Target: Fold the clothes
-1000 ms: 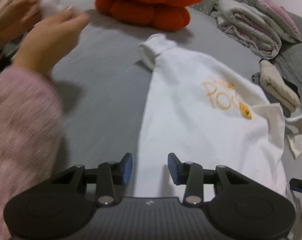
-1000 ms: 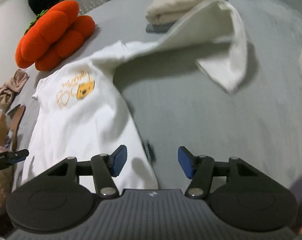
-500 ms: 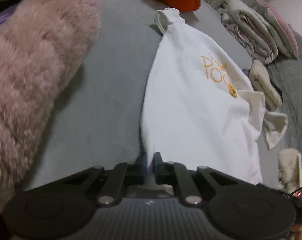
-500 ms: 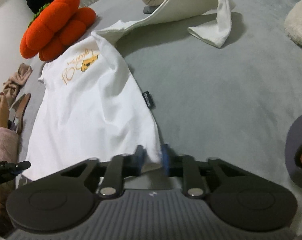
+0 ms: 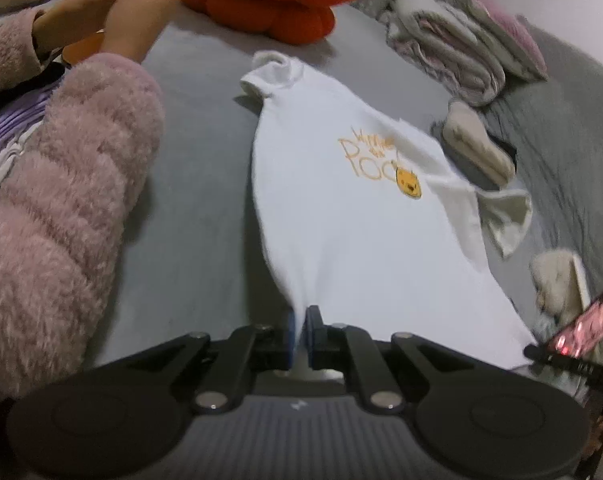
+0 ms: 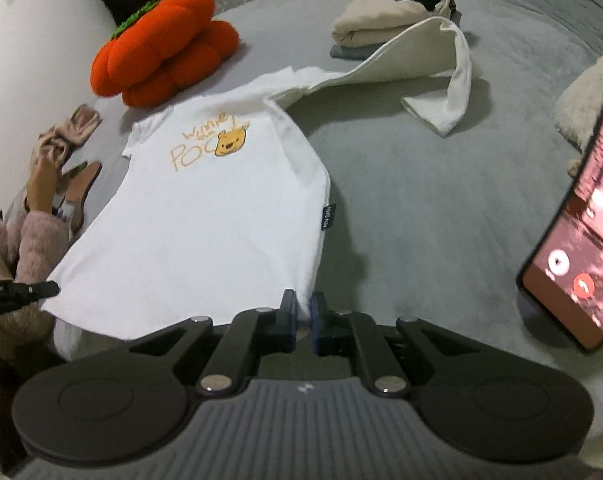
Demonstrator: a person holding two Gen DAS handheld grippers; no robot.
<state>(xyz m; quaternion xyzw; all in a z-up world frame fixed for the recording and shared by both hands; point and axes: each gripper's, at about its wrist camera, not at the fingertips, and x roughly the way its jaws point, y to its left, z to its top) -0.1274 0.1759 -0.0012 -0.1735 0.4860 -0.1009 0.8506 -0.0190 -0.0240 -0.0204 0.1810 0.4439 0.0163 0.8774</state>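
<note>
While its jaws are pinching the hem's corner, the left gripper (image 5: 300, 330) is holding the white T-shirt (image 5: 353, 216), which is stretching away ahead of the fingers across the grey bed (image 5: 205, 184). The right gripper (image 6: 302, 314) is clamping the hem's opposite corner, the shirt spreading ahead and left of its fingers. Beyond the shirt, an orange pumpkin cushion (image 6: 161, 48) is sitting near folded clothes (image 6: 377, 20).

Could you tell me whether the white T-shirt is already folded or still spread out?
Spread out. The white T-shirt lies open, print up, one sleeve flung sideways; both grippers pinch its hem.
</note>
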